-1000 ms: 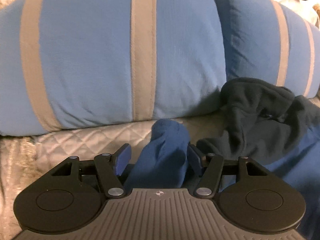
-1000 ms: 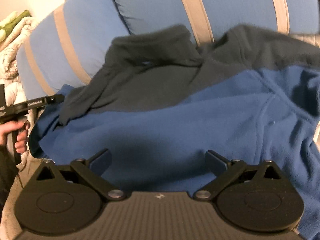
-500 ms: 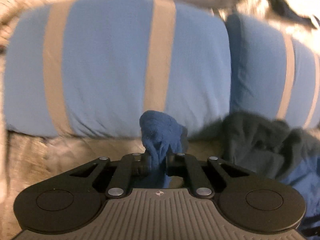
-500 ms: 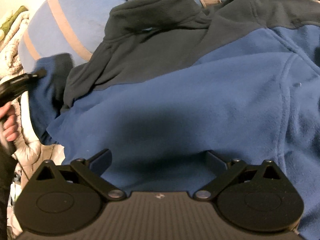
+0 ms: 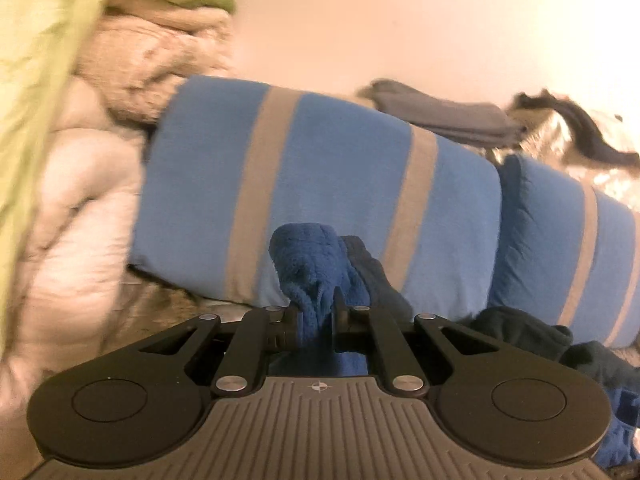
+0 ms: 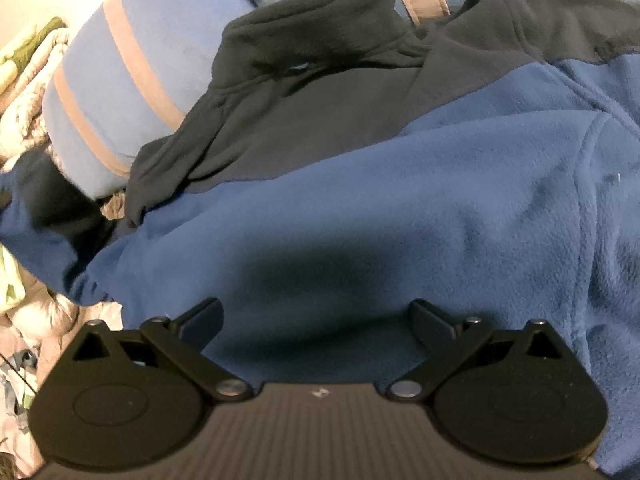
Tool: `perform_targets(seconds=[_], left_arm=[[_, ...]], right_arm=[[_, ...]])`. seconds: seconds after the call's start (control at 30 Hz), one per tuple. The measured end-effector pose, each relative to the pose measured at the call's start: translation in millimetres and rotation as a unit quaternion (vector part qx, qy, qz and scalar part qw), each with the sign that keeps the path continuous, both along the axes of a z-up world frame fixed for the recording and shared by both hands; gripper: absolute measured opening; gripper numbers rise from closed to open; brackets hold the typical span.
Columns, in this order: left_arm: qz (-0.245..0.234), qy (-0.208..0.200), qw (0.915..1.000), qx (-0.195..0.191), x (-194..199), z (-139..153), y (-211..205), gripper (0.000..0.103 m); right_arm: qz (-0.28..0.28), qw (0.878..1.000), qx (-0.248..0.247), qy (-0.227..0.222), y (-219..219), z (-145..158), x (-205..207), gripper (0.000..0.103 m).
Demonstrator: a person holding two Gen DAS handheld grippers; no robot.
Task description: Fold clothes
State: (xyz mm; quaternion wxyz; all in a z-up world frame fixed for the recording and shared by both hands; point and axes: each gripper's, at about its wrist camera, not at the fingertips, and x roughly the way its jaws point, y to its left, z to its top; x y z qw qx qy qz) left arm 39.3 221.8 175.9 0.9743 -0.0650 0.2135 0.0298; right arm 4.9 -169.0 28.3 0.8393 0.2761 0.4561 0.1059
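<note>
A blue fleece jacket (image 6: 440, 184) with a dark grey collar and shoulders (image 6: 320, 92) lies on the bed against blue pillows. My left gripper (image 5: 316, 312) is shut on the jacket's blue sleeve end (image 5: 308, 256) and holds it raised in front of a pillow; the dark part of the jacket (image 5: 520, 332) trails off to the right. My right gripper (image 6: 316, 316) is open, low over the blue body of the jacket, with nothing between its fingers. The lifted sleeve also shows at the left of the right wrist view (image 6: 44, 216).
Two blue pillows with grey stripes (image 5: 320, 188) (image 5: 568, 248) stand behind the jacket. A heap of cream and green bedding (image 5: 80, 140) fills the left. Folded grey clothes (image 5: 444, 116) and a dark garment (image 5: 580, 124) lie behind the pillows. A pale wall is beyond.
My left gripper closed on the blue sleeve end and lifted it up and leftward. My right gripper stayed open and moved closer over the jacket's body.
</note>
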Motion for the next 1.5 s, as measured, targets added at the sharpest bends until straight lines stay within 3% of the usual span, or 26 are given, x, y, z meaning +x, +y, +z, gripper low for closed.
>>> perform_targets(seconds=[0.27,0.47,0.63,0.67,0.73,0.77,0.83,0.87,0.97,1.07,1.2,1.3,1.4,1.5], left_arm=[[0.089,-0.040,0.9945,0.037,-88.8,-3.6,60.9,0.011],[0.172,-0.028,0.9837,0.043,-157.4,-53.3,99.2,0.011],[0.246,0.025,0.9689,-0.016,-183.5,-109.7,139.0,0.011],[0.262,0.034,0.9636,-0.043,-188.0,-119.5,150.0,0.011],[0.284,0.044,0.9483,-0.135,-198.1,-136.7,174.5,0.011],[0.292,0.040,0.9361,-0.192,-204.2,-145.3,185.9,0.011],[0.289,0.024,0.9188,-0.268,-210.9,-155.2,199.0,0.011],[0.285,0.017,0.9141,-0.288,-212.7,-157.8,202.1,0.011],[0.264,0.004,0.9116,-0.315,-214.8,-158.3,206.8,0.014],[0.245,-0.007,0.9094,-0.336,-223.1,-161.6,210.9,0.027],[0.242,-0.016,0.9039,-0.352,-223.2,-166.2,209.4,0.032],[0.244,-0.020,0.8967,-0.369,-222.0,-179.6,209.8,0.032],[0.243,-0.017,0.8916,-0.382,-224.0,-187.3,212.3,0.032],[0.240,-0.017,0.8896,-0.388,-225.4,-193.4,214.9,0.032]], right_arm=[[0.010,1.000,-0.010,-0.009,1.7,0.6,-1.9,0.103],[0.004,1.000,-0.026,-0.007,4.8,3.3,-4.2,0.103],[0.005,0.999,-0.031,-0.005,5.8,3.3,-3.3,0.103],[0.006,0.999,-0.033,-0.005,5.6,3.6,-4.0,0.103],[0.009,0.999,-0.037,-0.005,5.2,4.3,-5.6,0.103],[0.010,0.999,-0.039,-0.005,5.0,4.7,-6.4,0.103],[0.011,0.999,-0.041,-0.004,4.7,5.9,-8.3,0.103],[0.009,0.999,-0.041,-0.004,4.5,6.5,-9.2,0.103],[0.011,0.999,-0.046,-0.006,6.0,7.0,-9.8,0.103],[0.013,0.998,-0.054,-0.008,8.6,7.6,-9.6,0.103],[0.054,0.994,-0.080,-0.053,23.1,19.3,-14.9,0.103],[0.104,0.978,-0.125,-0.134,47.9,37.0,-31.7,0.103],[0.147,0.951,-0.172,-0.211,76.6,51.2,-50.8,0.103],[0.188,0.928,-0.206,-0.246,110.6,57.7,-62.8,0.103]])
